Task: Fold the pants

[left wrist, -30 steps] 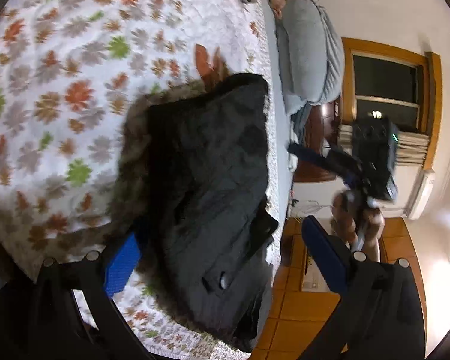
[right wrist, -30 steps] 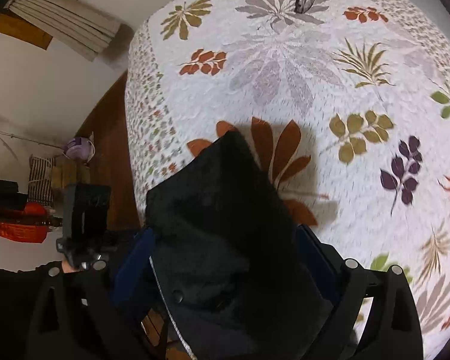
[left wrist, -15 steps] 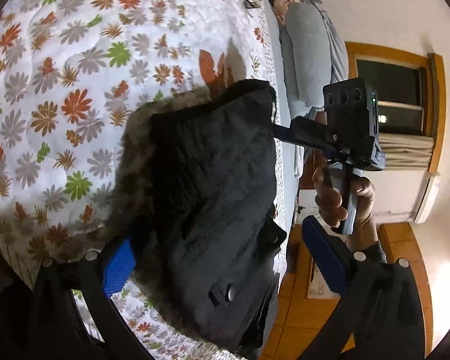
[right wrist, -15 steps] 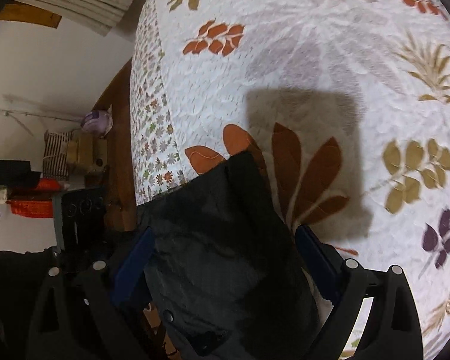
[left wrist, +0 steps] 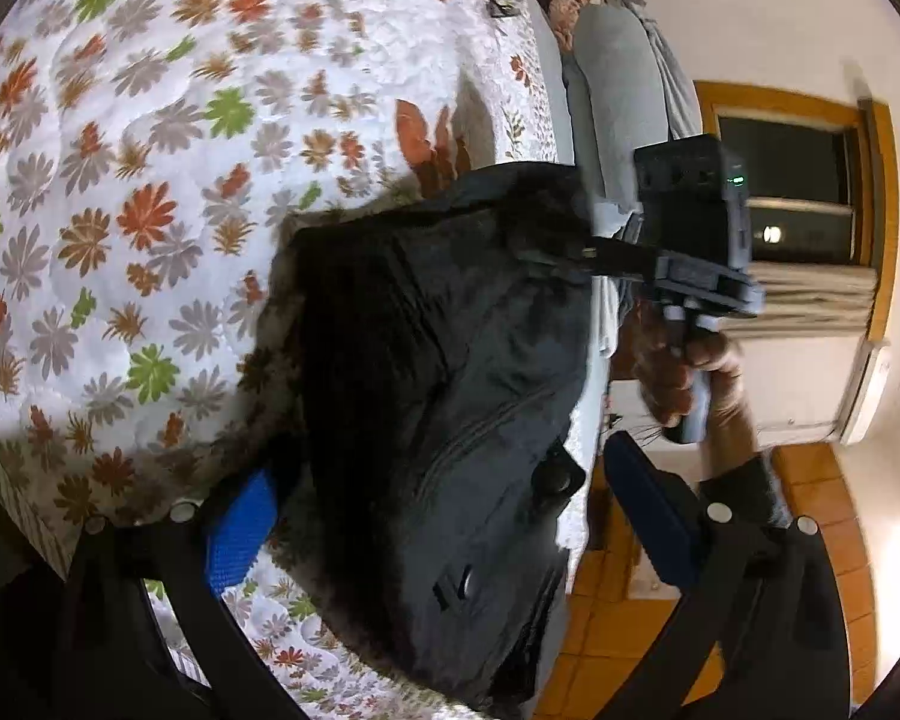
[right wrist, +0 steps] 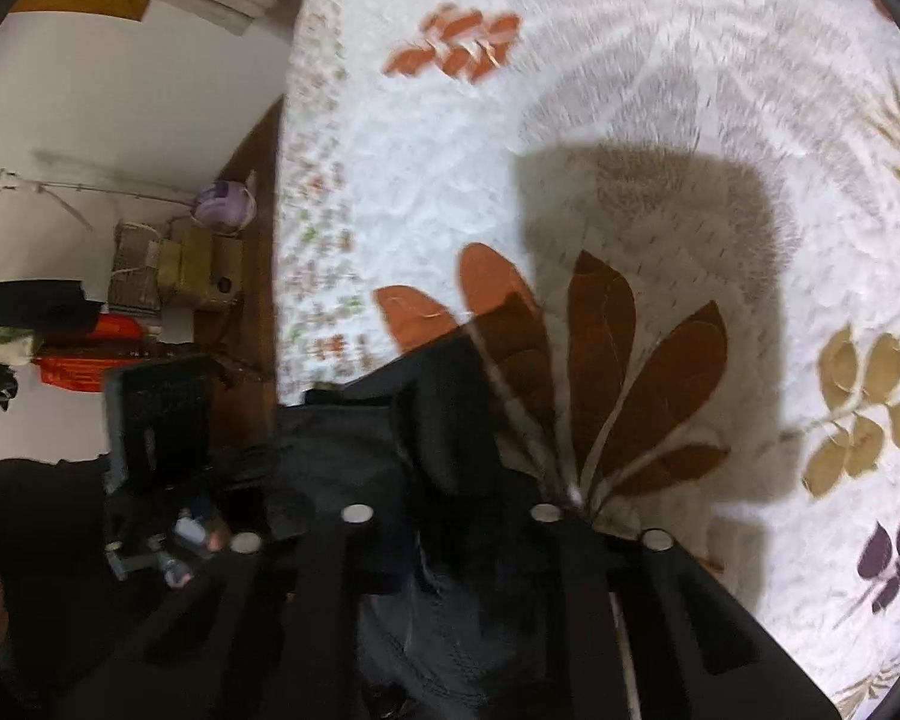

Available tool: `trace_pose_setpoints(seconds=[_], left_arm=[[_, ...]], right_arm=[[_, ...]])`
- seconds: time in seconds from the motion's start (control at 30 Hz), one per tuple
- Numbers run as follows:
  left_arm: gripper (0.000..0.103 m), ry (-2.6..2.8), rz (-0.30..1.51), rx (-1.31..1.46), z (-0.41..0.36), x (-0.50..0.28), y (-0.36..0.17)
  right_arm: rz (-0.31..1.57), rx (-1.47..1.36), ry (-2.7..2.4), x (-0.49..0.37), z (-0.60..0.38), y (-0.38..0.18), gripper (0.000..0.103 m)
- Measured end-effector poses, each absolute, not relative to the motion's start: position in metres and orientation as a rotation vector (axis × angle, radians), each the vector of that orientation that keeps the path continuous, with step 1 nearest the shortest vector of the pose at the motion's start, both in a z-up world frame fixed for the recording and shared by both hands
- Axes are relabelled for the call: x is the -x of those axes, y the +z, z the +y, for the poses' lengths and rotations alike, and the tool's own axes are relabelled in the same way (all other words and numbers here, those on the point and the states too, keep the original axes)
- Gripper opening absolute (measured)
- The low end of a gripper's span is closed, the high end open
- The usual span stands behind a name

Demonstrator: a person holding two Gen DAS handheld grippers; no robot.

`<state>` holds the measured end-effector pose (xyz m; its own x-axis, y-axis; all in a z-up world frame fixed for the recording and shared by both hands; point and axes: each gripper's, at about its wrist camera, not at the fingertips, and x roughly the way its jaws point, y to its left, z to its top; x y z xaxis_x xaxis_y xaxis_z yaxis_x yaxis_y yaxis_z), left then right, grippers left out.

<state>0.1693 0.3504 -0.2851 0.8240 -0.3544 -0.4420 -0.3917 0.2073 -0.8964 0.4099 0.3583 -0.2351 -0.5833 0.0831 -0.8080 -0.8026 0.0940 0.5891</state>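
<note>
my right gripper (right wrist: 450, 516) has just clenched: a moment ago its blue-padded fingers stood wide either side of the dark, near-black folded pants (left wrist: 438, 396), and now they are drawn together on a bunched corner of that cloth, which fills the gap between them in the right wrist view. from the left wrist view i can see the same gripper (left wrist: 576, 252) biting the far edge of the pants, my hand (left wrist: 684, 378) wrapped round its handle. my left gripper (left wrist: 444, 516) is released, its blue pads spread wide with the near end of the pants lying between them, untouched as far as i can tell. the pants lie in a thick, already doubled heap on the white quilted bedspread with its leaf and flower print (left wrist: 120, 180), close to the bed's edge, above the orange tiled floor (left wrist: 810, 570). a grey pillow or bolster (left wrist: 618, 90) lies further up the bed. i judge this grip is the start of the next fold: the right side now has its corner, while the left has yet to close on its own, so lifting now would drag the cloth unevenly.
</note>
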Motion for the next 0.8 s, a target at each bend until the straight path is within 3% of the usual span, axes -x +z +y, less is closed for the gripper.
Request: trace_pose_setpoints(seconds=[0.2,0.47,0.6,0.7,0.8], left_arm=[[0.1,0.061,0.629,1.299,0.346,-0.168,-0.271],[0.097,0.053,0.603,1.332,0.356,-0.17,-0.28],[0.052,0.044,0.591,1.375,0.361,-0.165,-0.287],[0.043,0.044,0.565,1.397,0.363,-0.159,-0.288],[0.042,0.038,0.537,1.349,0.357,-0.154,-0.276]], right_arm=[[1.63,0.712,1.585,-0.406,0.349,-0.209,0.015],[1.642,0.727,1.554,-0.4,0.358,-0.228,0.015],[1.661,0.718,1.562,-0.404,0.358,-0.234,0.018],[1.663,0.73,1.558,-0.405,0.361,-0.236,0.018],[1.649,0.728,1.56,-0.409,0.356,-0.228,0.018]])
